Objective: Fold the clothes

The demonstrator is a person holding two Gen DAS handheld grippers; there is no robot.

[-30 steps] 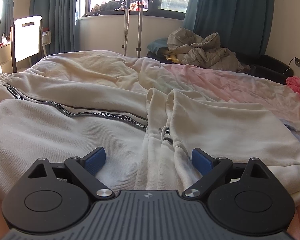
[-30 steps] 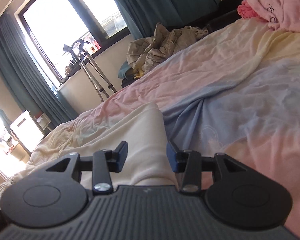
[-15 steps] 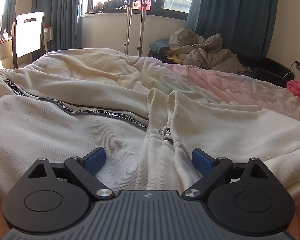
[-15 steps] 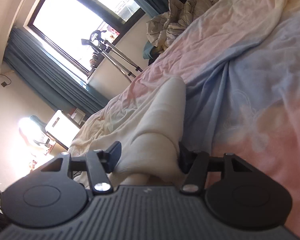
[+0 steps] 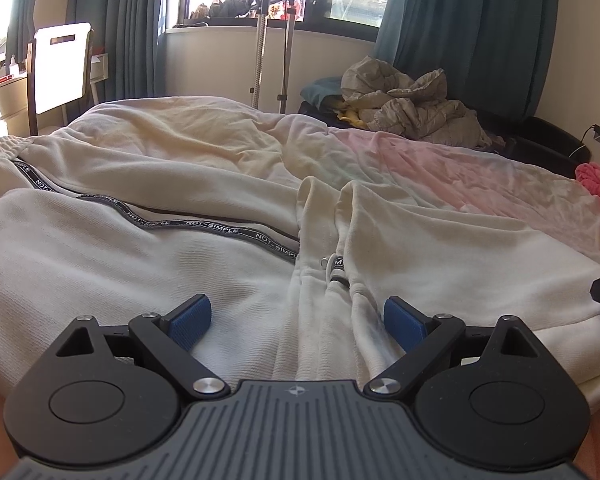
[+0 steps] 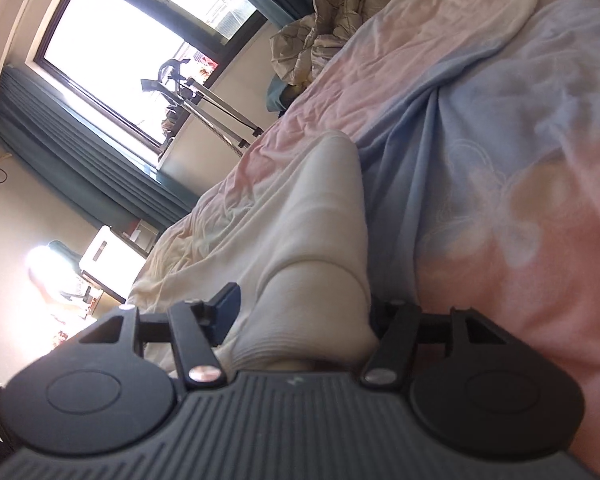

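Clothing is being handled here as one cream garment (image 5: 148, 272) — a hooded zip top with a black lettered tape running along its zip — which is being seen spread across the near half of a bed sheet (image 5: 480, 172) tinted pink, yellow and blue. Two grippers are being counted. The left gripper (image 5: 298, 320) is being held low over the garment's gathered middle, its jaws spread wide with nothing between the two blue pads (image 5: 192, 320); the cord toggles (image 5: 336, 268) are lying just ahead of it. The right gripper (image 6: 300, 316) is being tilted steeply at the garment's far right end, where a ribbed cuff of the sleeve (image 6: 312, 308) is sitting between its fingers; the jaws are partly closed around that cloth, though firm pinching cannot be told. Around the bed are being seen one crumpled grey-beige quilt (image 5: 408, 104) on a dark couch, one pink pile (image 5: 598, 180) at the right edge, two metal poles (image 5: 272, 60) under the window, and one white chair (image 5: 60, 64) at the left. Bare sheet is being left open beyond the sleeve — toward the quilt and the pink pile.
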